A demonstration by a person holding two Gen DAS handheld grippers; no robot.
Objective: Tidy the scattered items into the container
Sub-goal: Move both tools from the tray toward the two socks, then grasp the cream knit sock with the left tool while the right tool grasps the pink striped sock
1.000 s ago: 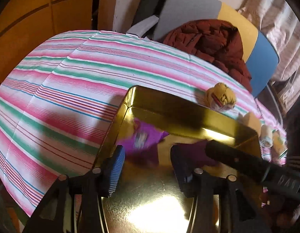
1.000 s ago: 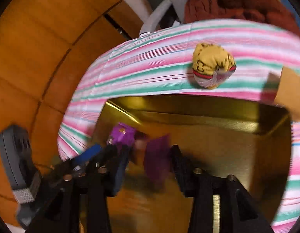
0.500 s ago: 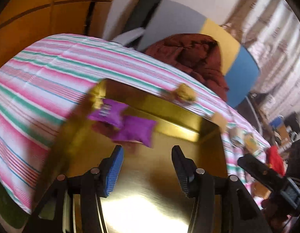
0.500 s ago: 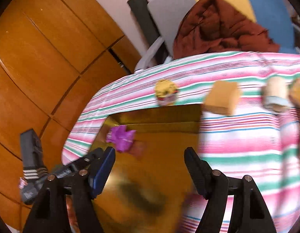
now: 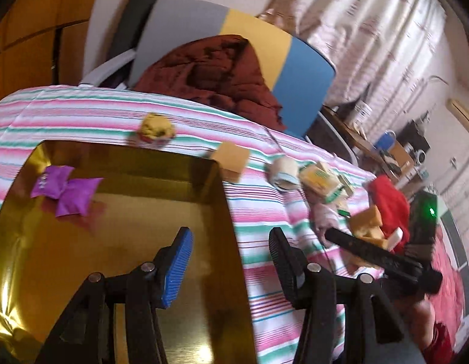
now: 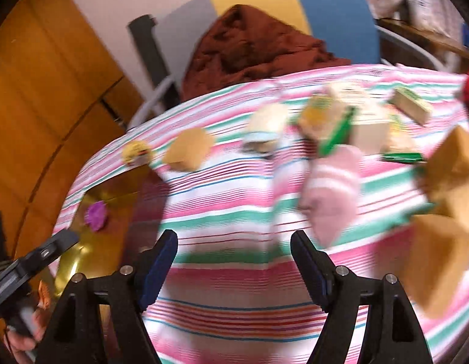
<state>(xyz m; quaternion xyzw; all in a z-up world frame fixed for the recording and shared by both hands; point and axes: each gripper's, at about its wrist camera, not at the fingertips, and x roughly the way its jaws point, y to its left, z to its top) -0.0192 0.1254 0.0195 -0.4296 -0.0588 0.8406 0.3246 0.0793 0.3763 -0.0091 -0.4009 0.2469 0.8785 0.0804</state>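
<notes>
Swung right off the tin [image 5: 225, 200] toward the clutter, both grippers [image 5: 231, 261] [image 6: 234, 268] wide open and empty, two pouches [image 5: 67, 188] already inside; best to slow, centre on the sock [image 6: 331, 194], then close.

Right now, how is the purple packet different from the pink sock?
The purple packet lies inside the gold tin; the pink sock lies outside it on the striped cloth. The packet is plain purple; the sock has pale bands. Neither is held by a gripper.
</notes>
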